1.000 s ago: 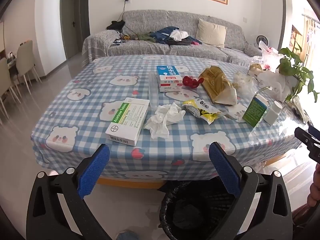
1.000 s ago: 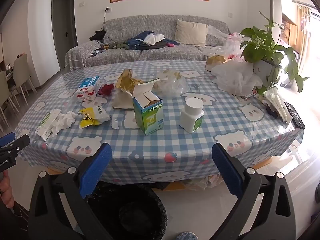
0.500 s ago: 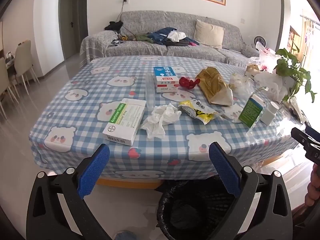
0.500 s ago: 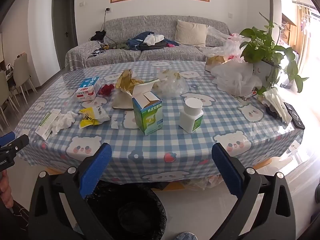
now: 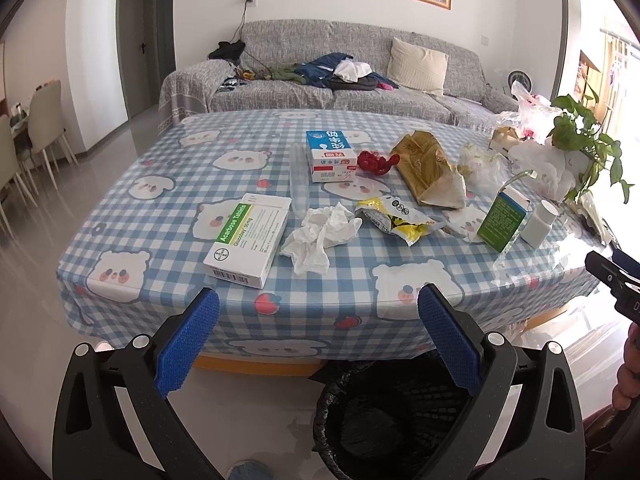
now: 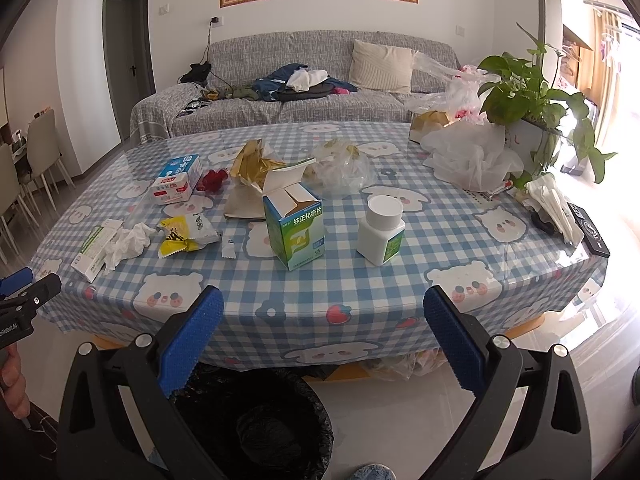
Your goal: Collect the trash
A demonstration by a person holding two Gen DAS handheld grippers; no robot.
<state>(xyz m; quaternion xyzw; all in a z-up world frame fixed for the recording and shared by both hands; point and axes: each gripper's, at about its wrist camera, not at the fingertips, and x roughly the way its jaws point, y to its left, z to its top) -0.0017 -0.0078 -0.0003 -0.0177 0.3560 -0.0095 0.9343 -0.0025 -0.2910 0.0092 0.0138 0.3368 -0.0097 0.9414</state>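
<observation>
Both claws hung short of the table's near edge, jaws spread wide and holding nothing: the left claw faced the left half of the table, the right claw the right half. Each had black plastic arms and blue, finely ribbed pads.

The trash lay scattered on a glossy blue-and-white checked tablecloth printed with bear faces and strawberries. Nearest the left claw lay a flat white carton with a green stripe reading "Acarbose Tablets", "Glucobay 50 mg", a round Bayer cross and a barcode on its end. Just beside it sat a crumpled white tissue, then a torn yellow foil wrapper with black print. Farther back lay a blue, white and red box with Chinese characters, a small red crinkled scrap and a flattened gold paper bag.

In the right wrist view an upright green-and-blue carton, its top flaps open, bore white Chinese lettering. Near it stood a squat white plastic bottle with a round cap and a green label, too small to read. Behind were a clear crumpled plastic bag and a heap of white plastic bags beside a potted plant.

On the floor below the table's edge stood a bin lined with a black bag.
</observation>
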